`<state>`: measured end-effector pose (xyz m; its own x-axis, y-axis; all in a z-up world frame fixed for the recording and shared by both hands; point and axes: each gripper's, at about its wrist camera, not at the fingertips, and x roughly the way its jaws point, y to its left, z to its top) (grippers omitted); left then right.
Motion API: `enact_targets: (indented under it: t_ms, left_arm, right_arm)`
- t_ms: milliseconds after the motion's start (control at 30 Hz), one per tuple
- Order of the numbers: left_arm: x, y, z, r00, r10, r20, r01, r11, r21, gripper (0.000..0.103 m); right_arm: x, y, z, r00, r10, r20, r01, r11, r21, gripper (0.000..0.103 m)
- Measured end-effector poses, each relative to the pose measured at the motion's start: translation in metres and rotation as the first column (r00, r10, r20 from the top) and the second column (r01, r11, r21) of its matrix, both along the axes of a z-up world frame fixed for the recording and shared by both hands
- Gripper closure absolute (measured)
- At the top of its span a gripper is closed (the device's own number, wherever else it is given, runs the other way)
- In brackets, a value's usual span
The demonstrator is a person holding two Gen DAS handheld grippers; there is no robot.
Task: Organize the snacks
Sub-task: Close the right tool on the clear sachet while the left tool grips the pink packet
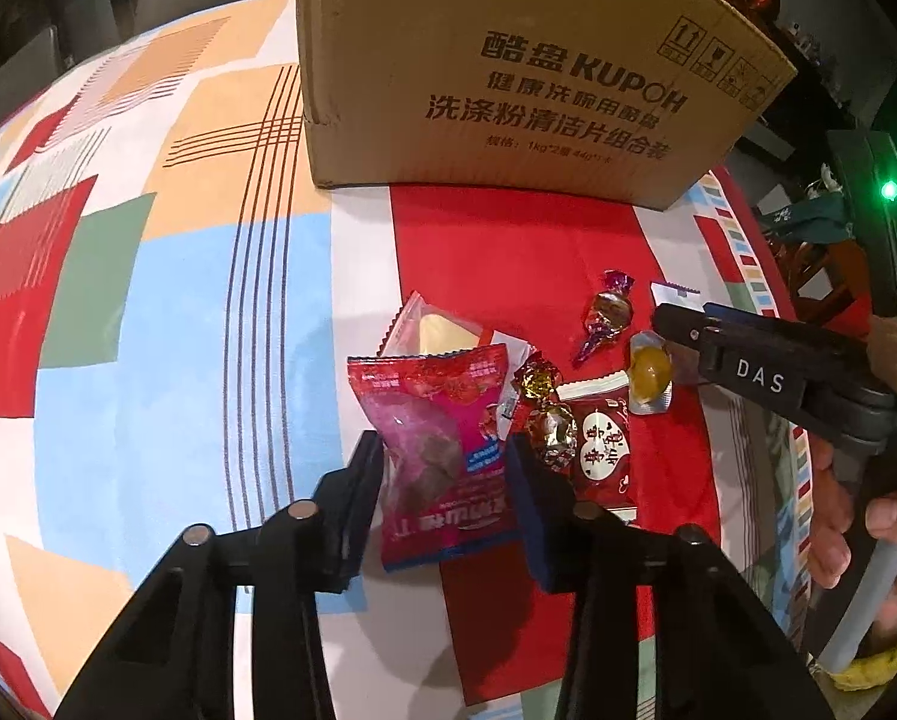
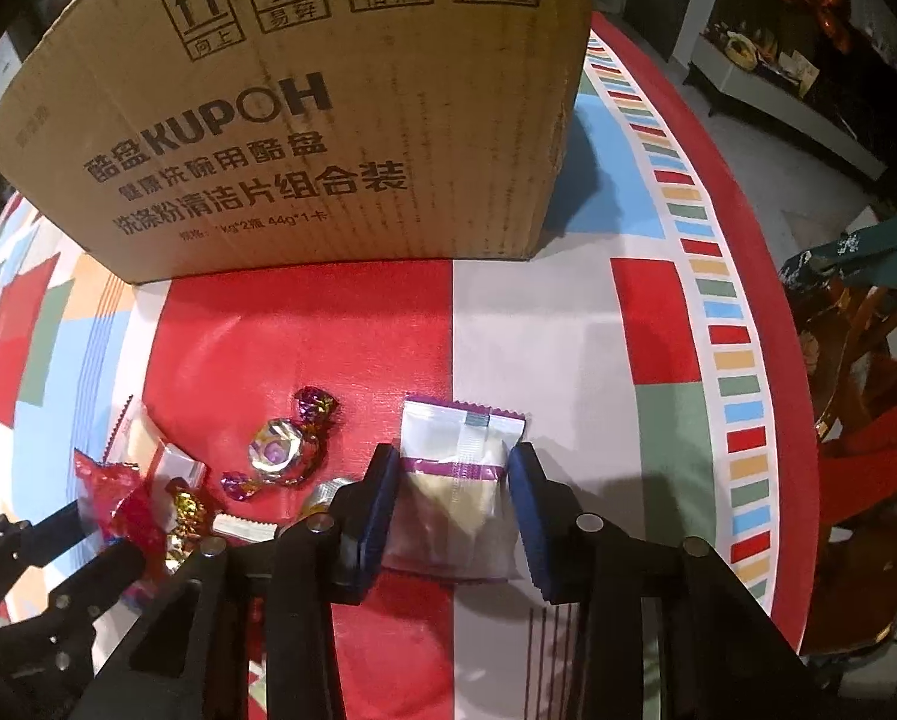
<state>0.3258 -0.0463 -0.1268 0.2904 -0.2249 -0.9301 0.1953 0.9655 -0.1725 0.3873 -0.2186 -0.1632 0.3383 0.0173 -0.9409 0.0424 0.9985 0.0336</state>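
I am holding my left gripper (image 1: 445,468) around a red and pink plastic snack bag (image 1: 439,450), with one pad on each side of it; the pads look like they are touching the bag's sides, so I think it is pinching the bag, ready to lift it. My right gripper (image 2: 454,504) is sitting the same way around a clear snack packet with a purple stripe and a pale cake inside (image 2: 457,492), and its blue pads are pressing on both sides of the packet. Both bags are lying near me on the colourful patchwork tablecloth (image 1: 208,330). The other snacks are bunched up between my two grippers: a purple and silver twisted candy (image 2: 280,450), a gold foil candy (image 1: 544,414), a small red packet with a white heart (image 1: 601,450) and a little clear cup with a yellow sweet (image 1: 649,369). I think they are piled here so I can sort them. The big brown cardboard box (image 2: 328,120) is standing at the far side, and I am guessing the snacks are going in there. There is open cloth between the snacks and the box. The table's edge is curving close on the right, so I am keeping away from it.
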Motion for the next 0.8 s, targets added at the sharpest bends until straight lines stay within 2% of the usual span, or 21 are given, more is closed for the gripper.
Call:
enact_targets:
  t_ms: [67, 300, 567, 800]
  left_arm:
    - [-0.001, 0.0, 0.001, 1.0, 0.0, 0.006, 0.0, 1.0, 0.009, 0.069]
    - [-0.007, 0.0, 0.008, 0.999, -0.011, 0.035, 0.01, 0.999, 0.032, 0.073]
    - [-0.015, -0.003, 0.029, 0.997, -0.022, 0.075, 0.022, 1.0, 0.005, 0.074]
    - [-0.018, -0.004, 0.052, 0.991, -0.032, 0.13, 0.034, 0.999, -0.013, 0.074]
  right_arm:
    - [-0.002, 0.001, 0.001, 1.0, 0.004, 0.008, -0.004, 1.0, 0.005, 0.07]
    - [-0.016, -0.001, 0.014, 0.998, 0.033, 0.057, -0.032, 0.999, -0.03, 0.07]
    - [-0.041, 0.002, 0.041, 0.988, 0.091, 0.122, -0.087, 0.996, -0.037, 0.07]
    - [-0.045, -0.002, 0.063, 0.979, 0.121, 0.161, -0.119, 0.993, -0.026, 0.07]
